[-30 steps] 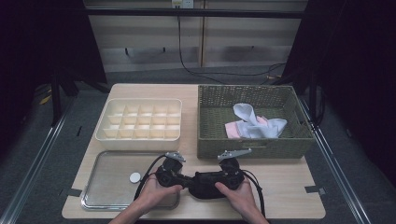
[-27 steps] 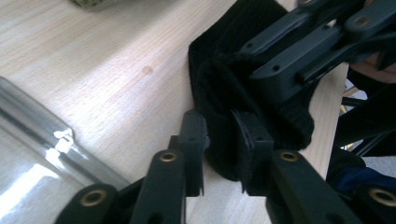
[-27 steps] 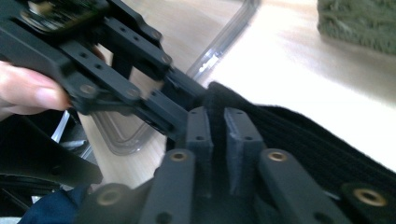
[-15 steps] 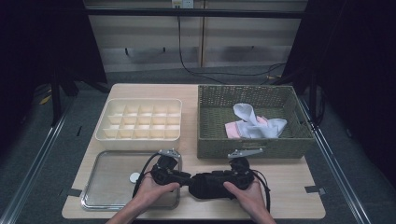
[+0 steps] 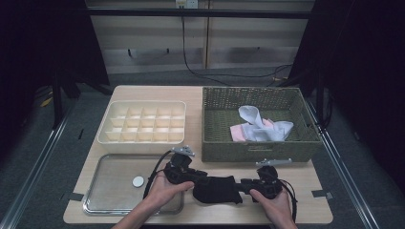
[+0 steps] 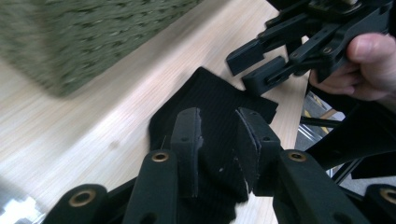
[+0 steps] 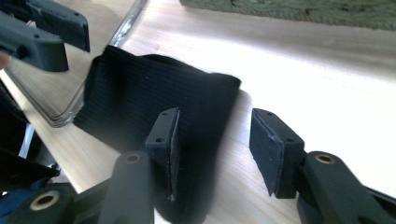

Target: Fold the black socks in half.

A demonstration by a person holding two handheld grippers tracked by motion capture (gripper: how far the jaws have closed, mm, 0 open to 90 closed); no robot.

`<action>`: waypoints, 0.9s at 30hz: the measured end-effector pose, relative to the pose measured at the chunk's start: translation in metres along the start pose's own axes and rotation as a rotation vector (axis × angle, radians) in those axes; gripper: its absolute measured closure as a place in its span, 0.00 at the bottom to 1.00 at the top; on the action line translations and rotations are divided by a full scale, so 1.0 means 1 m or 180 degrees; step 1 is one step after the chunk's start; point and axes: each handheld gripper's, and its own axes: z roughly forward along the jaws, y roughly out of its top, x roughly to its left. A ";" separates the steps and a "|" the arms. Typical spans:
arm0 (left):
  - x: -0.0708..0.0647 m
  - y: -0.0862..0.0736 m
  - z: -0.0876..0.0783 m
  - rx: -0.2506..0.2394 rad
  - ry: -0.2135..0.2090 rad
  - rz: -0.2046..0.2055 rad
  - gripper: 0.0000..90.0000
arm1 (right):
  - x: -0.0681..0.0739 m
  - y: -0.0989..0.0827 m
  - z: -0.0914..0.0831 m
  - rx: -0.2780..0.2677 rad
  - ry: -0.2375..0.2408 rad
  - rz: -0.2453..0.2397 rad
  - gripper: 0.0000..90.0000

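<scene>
A person sits at the near edge of a wooden counter (image 5: pixel 224 95) with a black two-jaw gripper in each hand. Between the two grippers, on the near middle of the counter, lies a black sock (image 5: pixel 216 189), folded flat, its left end just beside the right rim of a shallow metal tray (image 5: pixel 110 207). The left gripper (image 5: pixel 196 175) points right over the sock's left end; in the left gripper view its fingers (image 6: pixel 187 140) stand a little apart with the black fabric between them, and whether the pads press on it cannot be told; its jaws have just been closing slightly. The right gripper (image 5: pixel 244 183) points left at the sock's right end; in the right gripper view its fingers (image 7: pixel 271 144) are spread, one over the sock and the other over bare wood, gripping nothing, its jaws having just been opening. A small white disc (image 5: pixel 138 181) lies in the tray. Farther back stand a cream divided organiser (image 5: pixel 143 123) on the left and a green woven basket (image 5: pixel 258 143) on the right, holding white and pink socks (image 5: pixel 260 128).
</scene>
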 end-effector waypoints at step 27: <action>-0.005 -0.015 0.045 0.0324 -0.0014 0.0063 0.84 | 0.001 -0.005 0.022 0.0097 0.0260 0.0104 0.77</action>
